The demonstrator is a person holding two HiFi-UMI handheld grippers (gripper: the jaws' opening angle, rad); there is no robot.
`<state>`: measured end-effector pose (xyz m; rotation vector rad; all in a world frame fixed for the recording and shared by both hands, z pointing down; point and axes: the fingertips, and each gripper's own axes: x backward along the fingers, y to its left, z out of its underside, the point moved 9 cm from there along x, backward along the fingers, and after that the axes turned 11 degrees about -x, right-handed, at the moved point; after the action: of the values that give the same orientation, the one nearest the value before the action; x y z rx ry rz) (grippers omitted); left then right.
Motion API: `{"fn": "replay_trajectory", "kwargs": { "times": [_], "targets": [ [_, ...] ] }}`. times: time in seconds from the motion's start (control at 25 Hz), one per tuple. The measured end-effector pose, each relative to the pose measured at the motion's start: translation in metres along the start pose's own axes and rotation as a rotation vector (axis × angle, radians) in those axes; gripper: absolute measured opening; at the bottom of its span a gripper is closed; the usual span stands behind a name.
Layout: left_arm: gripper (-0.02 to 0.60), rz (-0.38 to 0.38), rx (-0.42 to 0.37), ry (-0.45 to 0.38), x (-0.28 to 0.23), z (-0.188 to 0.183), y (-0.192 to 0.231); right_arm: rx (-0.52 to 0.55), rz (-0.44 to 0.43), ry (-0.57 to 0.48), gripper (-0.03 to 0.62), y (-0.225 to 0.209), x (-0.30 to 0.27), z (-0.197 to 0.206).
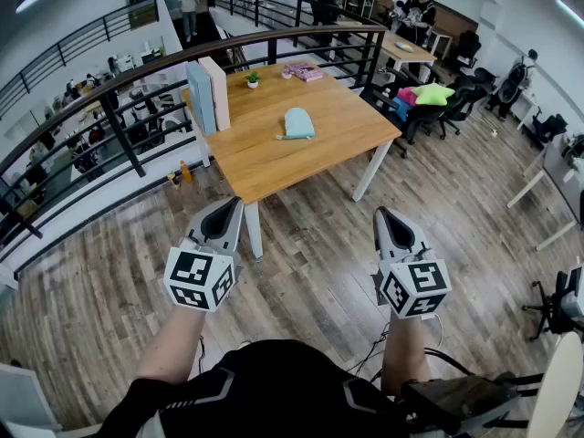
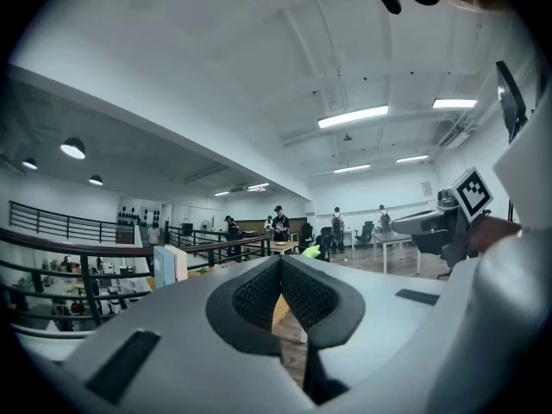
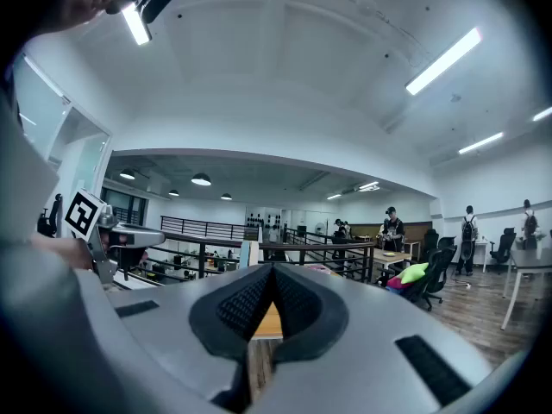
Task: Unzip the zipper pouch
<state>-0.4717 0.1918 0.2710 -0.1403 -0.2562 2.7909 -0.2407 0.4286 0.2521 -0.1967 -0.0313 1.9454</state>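
Two hand-held grippers are held out over a wooden floor (image 1: pixel 310 272), side by side and well apart, each with a cube of square markers at its rear.

The left hand-held gripper (image 1: pixel 231 210) is closed. Its dark ribbed pads (image 2: pixel 257 296) are seen meeting at the tip, with nothing between them. The right hand-held gripper (image 1: pixel 384 217) is closed as well, its pads (image 3: pixel 246 304) brought together at the tip on nothing.

A light wooden table (image 1: pixel 274 158) with white legs is set ahead of both hand-held grippers, well beyond their tips. A pale blue-green zipper pouch (image 1: pixel 297 123) is laid flat near the middle of it, ahead of the gap between the two hand-held grippers and well apart from both. Whether its zip is done up cannot be told at this distance.

Beyond the left hand-held gripper, two tall flat boxes (image 1: pixel 208 94) are stood upright at the table's left edge. Farther back than the pouch, a small potted plant (image 1: pixel 253 79) and a flat pink item (image 1: pixel 306 71) are placed. A dark metal railing (image 1: pixel 137 71) is run behind the table.
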Motion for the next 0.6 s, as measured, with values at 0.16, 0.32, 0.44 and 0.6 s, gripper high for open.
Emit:
{"fn": "replay_trajectory", "kwargs": {
  "times": [0.16, 0.32, 0.44, 0.6],
  "targets": [
    [0.029, 0.0, -0.039, -0.003, 0.0, -0.007, 0.006, -0.019, -0.01, -0.026, 0.008, -0.004, -0.005, 0.0],
    [0.029, -0.003, -0.002, -0.004, -0.011, -0.003, 0.007, -0.034, -0.016, -0.025, 0.008, -0.005, -0.007, 0.002],
    [0.029, 0.002, 0.014, 0.002, -0.017, 0.0, 0.003, -0.037, -0.027, -0.024, 0.008, -0.003, -0.006, 0.003],
    [0.029, 0.011, -0.002, -0.005, -0.018, -0.002, 0.002, -0.027, -0.042, -0.025, 0.008, 0.001, -0.006, 0.003]
  ]
}}
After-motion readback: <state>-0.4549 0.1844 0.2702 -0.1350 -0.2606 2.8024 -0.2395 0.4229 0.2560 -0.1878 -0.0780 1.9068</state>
